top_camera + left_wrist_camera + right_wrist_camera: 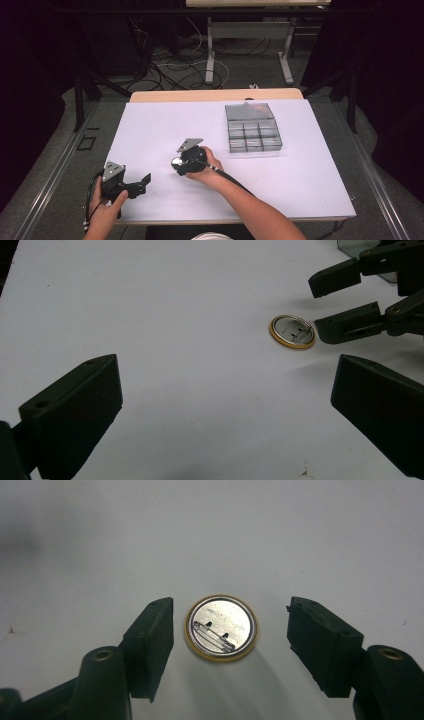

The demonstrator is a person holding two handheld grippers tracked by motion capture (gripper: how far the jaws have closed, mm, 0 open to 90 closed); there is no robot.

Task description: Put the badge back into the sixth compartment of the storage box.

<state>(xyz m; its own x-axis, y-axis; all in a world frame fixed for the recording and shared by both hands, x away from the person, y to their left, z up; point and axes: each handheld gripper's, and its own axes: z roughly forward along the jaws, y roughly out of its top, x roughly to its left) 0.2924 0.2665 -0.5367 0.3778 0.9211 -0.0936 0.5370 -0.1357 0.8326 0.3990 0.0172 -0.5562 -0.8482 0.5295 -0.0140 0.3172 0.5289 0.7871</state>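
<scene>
- The badge lies flat on the white bench, pin side up – a round disc with a gold rim, near the middle of the bench and a little toward the near edge.
- The right tool is wide, holding nothing; its two jaws stand on either side of the badge, which sits between them with a gap at each side.
- The badge is round, so it has no long axis; only the pin on its back runs slantwise.
- The left tool rests well to the left near the front edge, also wide and holding nothing – clearly the farther one.
- A clear box with compartments stands far right, apart from both.
- Judging by this, closing the right tool would take the badge by its rim.
</scene>
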